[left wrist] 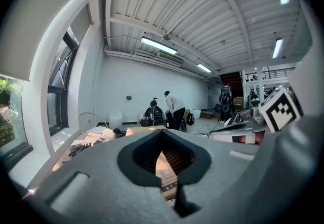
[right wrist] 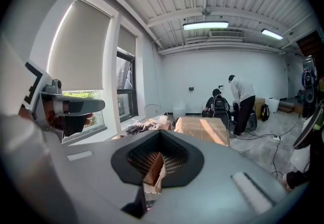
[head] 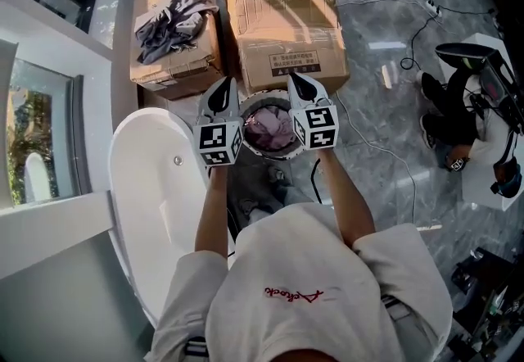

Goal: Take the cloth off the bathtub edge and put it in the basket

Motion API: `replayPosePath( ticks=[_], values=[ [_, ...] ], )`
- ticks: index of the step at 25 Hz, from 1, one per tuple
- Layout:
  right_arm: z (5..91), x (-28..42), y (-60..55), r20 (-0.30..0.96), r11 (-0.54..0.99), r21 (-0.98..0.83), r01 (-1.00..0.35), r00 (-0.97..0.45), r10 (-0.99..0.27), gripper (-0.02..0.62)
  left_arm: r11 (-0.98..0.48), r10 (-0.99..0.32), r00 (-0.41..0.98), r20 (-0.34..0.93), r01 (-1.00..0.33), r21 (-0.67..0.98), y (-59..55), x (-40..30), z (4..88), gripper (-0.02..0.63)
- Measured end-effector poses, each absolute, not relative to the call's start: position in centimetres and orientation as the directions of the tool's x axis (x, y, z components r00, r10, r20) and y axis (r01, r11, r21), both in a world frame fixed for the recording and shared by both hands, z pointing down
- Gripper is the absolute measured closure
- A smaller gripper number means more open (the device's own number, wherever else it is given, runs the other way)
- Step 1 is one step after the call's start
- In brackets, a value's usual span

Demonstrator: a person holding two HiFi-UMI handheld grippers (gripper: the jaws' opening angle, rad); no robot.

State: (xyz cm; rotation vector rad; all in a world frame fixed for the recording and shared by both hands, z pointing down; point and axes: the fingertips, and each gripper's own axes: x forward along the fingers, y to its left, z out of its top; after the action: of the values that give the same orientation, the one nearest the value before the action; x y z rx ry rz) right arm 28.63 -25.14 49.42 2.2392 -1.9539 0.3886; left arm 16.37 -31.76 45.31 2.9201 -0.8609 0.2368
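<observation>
A pale pink cloth (head: 274,129) lies bunched inside the round white-rimmed basket (head: 277,156) on the floor, just right of the white bathtub (head: 155,205). No cloth shows on the tub's edge. My left gripper (head: 221,92) (left wrist: 163,137) and right gripper (head: 301,83) (right wrist: 159,137) hover side by side above the basket's left and right rims. Both are shut with nothing between the jaws, and they point nearly level toward the boxes. Each gripper view shows the other gripper at its edge.
Two cardboard boxes stand right behind the basket: a large one (head: 282,16) and a smaller one (head: 176,57) with grey clothes (head: 172,20) on top. Cables (head: 409,33) run over the marble floor. Equipment (head: 483,82) stands at right. Two people (right wrist: 243,101) work far off.
</observation>
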Motion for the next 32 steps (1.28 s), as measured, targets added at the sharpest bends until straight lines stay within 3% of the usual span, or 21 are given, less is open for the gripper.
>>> replayPosePath(
  ticks=[18,32],
  values=[
    [36.8,27.0,-27.0,0.070,-0.097,0.012,-0.995,0.098,-0.993,0.591,-0.809,-0.587,0.809,0.013,-0.586,-0.045,-33.0,13.9,34.7,0.603],
    [35.8,26.6,-26.7,0.060,-0.078,0.027,-0.997,0.079,-0.995,0.591,-0.800,-0.598,0.801,-0.007,-0.598,-0.044,-32.2,13.7,33.9,0.601]
  ],
)
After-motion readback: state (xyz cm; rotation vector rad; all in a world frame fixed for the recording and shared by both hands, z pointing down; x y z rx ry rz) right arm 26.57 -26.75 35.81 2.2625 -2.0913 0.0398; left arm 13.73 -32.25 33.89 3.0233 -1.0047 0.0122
